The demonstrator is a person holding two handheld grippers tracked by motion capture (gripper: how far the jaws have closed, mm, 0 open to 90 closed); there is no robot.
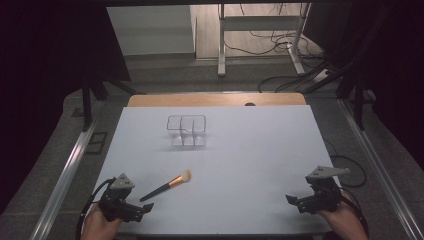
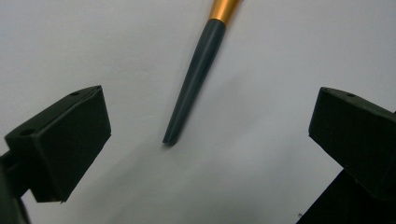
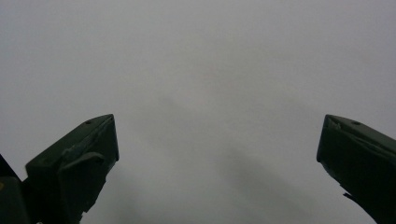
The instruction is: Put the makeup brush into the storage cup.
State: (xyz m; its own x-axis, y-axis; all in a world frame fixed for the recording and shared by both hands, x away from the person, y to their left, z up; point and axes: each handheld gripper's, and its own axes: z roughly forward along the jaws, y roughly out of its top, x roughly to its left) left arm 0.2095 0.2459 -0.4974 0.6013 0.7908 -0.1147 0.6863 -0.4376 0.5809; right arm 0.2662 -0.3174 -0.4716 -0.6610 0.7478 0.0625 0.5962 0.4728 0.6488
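A makeup brush (image 1: 166,186) with a dark handle, gold ferrule and pale bristles lies on the white table (image 1: 250,150), bristles pointing up and right. My left gripper (image 1: 146,208) rests at the near left, open, just below the handle's tip. In the left gripper view the dark handle (image 2: 194,84) lies on the table ahead of the wide-apart jaws, its tip midway between them, untouched by my left gripper (image 2: 210,135). At the near right my right gripper (image 1: 292,200) is open and empty, and in the right gripper view my right gripper (image 3: 217,149) faces bare table.
A clear plastic organizer (image 1: 186,131) with compartments stands at the table's middle back. A wooden board edge (image 1: 215,99) shows behind the white surface. Metal rails (image 1: 70,165) run along both sides, with cables and a desk frame (image 1: 260,30) on the floor beyond.
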